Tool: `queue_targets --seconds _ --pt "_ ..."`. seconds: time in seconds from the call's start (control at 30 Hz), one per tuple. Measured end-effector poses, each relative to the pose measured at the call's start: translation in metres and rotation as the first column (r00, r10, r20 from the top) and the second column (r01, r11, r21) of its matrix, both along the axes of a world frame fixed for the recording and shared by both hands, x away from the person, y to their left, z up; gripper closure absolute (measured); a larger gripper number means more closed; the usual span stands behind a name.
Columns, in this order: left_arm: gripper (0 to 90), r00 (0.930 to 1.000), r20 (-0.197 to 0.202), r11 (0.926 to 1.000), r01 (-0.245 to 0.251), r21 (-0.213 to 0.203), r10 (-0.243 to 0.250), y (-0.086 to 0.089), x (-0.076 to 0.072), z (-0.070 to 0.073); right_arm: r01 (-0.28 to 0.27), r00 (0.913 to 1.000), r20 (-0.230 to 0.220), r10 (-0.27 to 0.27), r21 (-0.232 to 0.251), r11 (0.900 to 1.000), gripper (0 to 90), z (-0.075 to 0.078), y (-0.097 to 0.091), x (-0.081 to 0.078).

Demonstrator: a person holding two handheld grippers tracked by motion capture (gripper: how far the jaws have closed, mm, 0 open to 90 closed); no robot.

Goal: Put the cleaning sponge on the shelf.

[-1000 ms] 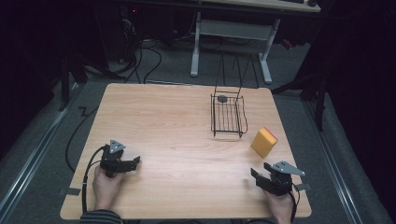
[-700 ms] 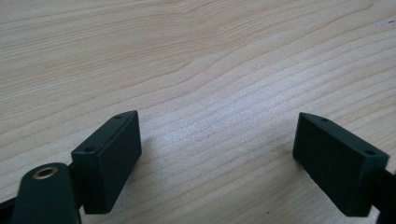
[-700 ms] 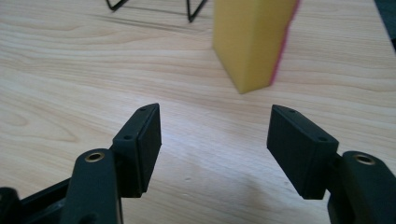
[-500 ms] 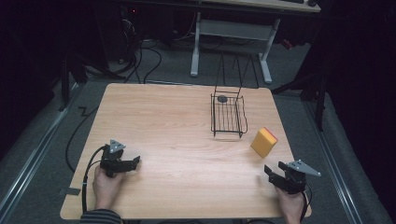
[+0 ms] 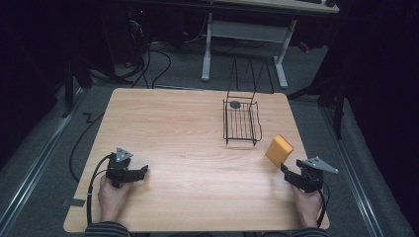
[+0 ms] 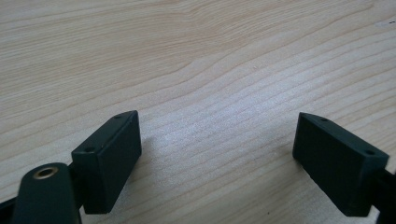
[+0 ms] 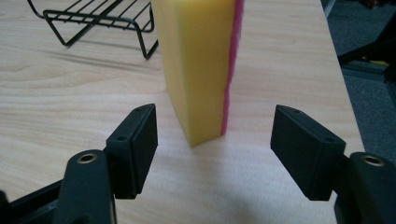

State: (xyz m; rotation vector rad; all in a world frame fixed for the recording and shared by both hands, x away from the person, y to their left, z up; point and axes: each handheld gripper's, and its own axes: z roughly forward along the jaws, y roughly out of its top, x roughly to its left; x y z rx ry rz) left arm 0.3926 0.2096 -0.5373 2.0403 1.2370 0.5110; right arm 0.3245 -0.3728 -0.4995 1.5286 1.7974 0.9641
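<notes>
A yellow sponge [image 5: 278, 149] with a pink face stands on edge near the table's right side. In the right gripper view the sponge [image 7: 196, 70] rises just ahead of my right gripper [image 7: 215, 122]. Its jaws have just been opening, and their pads stand clear of the sponge on both sides. From above, the right gripper [image 5: 288, 173] lies just below and right of the sponge and points at it. My left gripper [image 5: 144, 172] rests at the front left, open, with bare wood between its jaws [image 6: 219, 126].
A black wire basket [image 5: 240, 123] stands behind the sponge with a small dark round thing [image 5: 235, 104] at its far end; its near corner [image 7: 93, 16] shows in the right gripper view. The wooden table [image 5: 188, 133] ends close to the right of the right hand.
The right hand has shifted to the right, toward the table's edge, and its gripper now points at the sponge. The sponge, the basket and the left gripper stay put.
</notes>
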Motion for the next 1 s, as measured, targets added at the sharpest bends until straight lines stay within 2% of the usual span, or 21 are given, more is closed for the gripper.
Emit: queue_targets --seconds 0.27,0.53,0.73,0.9,1.0 --pt "15.9 1.0 0.0 1.0 0.0 0.0 0.0 0.0 0.0 0.0 -0.005 1.0 0.003 0.005 -0.003 1.0 32.2 0.009 0.004 0.017" --pt "15.9 1.0 0.002 1.0 -0.001 0.0 0.001 0.0 0.0 0.0 -0.023 0.9997 -0.009 0.023 0.026 0.9994 33.5 0.0 0.005 0.03" --pt "15.9 1.0 0.0 1.0 0.0 0.0 0.0 0.0 0.0 0.0 -0.029 0.9995 -0.012 0.03 0.054 0.9981 39.4 -0.006 0.006 0.038" --pt "15.9 1.0 0.0 1.0 0.0 0.0 0.0 0.0 0.0 0.0 -0.032 0.9993 -0.016 0.033 0.049 0.9983 44.8 -0.008 0.006 0.04" --pt "15.9 1.0 0.0 1.0 0.0 0.0 0.0 0.0 0.0 0.0 -0.038 0.999 -0.022 0.039 0.045 0.9983 52.0 -0.008 0.006 0.04"
